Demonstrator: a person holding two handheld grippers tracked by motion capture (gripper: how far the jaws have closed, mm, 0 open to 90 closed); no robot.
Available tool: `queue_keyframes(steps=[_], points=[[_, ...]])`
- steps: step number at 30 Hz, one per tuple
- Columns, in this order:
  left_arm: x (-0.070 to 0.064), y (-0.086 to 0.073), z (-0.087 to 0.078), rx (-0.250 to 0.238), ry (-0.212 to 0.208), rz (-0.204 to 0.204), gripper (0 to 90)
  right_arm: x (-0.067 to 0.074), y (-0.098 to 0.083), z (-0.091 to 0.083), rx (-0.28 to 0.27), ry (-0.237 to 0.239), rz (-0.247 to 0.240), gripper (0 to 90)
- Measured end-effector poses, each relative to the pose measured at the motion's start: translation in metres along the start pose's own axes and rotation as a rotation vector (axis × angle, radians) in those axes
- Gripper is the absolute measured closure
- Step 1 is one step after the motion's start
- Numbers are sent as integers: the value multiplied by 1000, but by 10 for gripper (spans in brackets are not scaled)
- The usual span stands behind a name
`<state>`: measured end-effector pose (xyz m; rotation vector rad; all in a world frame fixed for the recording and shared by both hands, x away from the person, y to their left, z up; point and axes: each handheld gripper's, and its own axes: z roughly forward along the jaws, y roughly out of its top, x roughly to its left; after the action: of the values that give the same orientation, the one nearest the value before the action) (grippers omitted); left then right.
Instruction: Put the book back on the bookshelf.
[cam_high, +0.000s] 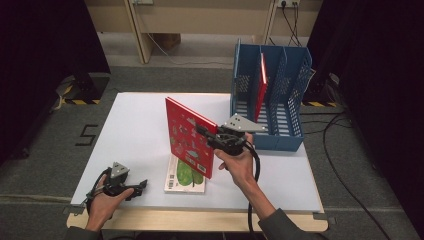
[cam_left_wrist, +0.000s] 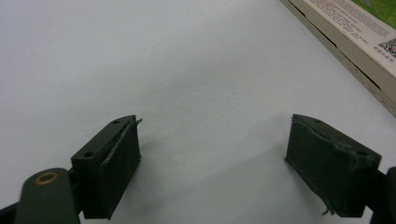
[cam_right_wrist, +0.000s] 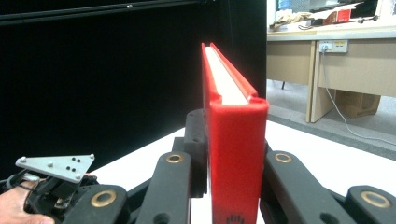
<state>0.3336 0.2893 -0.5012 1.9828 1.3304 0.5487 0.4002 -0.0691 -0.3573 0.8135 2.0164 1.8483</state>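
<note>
Left gripper (cam_high: 136, 188): resting low on the table (cam_high: 135, 125) at its near left corner, jaws standing spread with nothing but bare white surface between them.
Pads (cam_left_wrist: 122, 161): sitting well apart, both clear of any object.
Flat book (cam_high: 184, 176): lying on the table off to the right of the left jaws, beyond the right pad in the left gripper view (cam_left_wrist: 355, 42), not touching either pad.
Red book (cam_high: 189, 136): standing upright above the flat book, its spine (cam_right_wrist: 236, 154) sitting squarely between the right jaws.
Right gripper (cam_high: 209, 136): pinching the red book at the spine edge, jaws pressing in from both sides, cover rising straight ahead of them.
Handling: hard covers are looking stiff and fairly smooth, so the book is likely staying rigid but could be slipping or swinging if gripped by one corner; it seems moderately heavy for a pinch.
Where to hold: along the spine near mid-height, as the jaws are doing now, is looking the steadiest.
File rack (cam_high: 270, 95): standing beyond and to the right of the right jaws, already holding another red book (cam_high: 261, 87) upright in a slot.
</note>
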Motion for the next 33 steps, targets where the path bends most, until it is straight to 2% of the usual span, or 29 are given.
queue_keyframes(steps=[1,4,7,15,20,26,29,33], points=[[0,0,0,0,0,-1,159,-1,-2,-1,-7,4,3,776],[0,0,0,0,0,-1,159,0,-8,1,18,-3,-3,770],[0,0,0,-2,1,-2,159,2,-16,5,19,12,16,763],[0,0,0,3,-2,-2,159,8,-23,9,14,20,-11,759],[0,0,0,2,0,-3,159,12,-28,14,42,7,-51,759],[0,0,0,6,-2,-1,159,11,-40,23,84,-8,-63,754],[0,0,0,6,-2,-2,159,11,-49,28,76,-7,-49,758],[0,0,0,6,-2,-2,159,10,-52,30,72,-18,-58,759]])
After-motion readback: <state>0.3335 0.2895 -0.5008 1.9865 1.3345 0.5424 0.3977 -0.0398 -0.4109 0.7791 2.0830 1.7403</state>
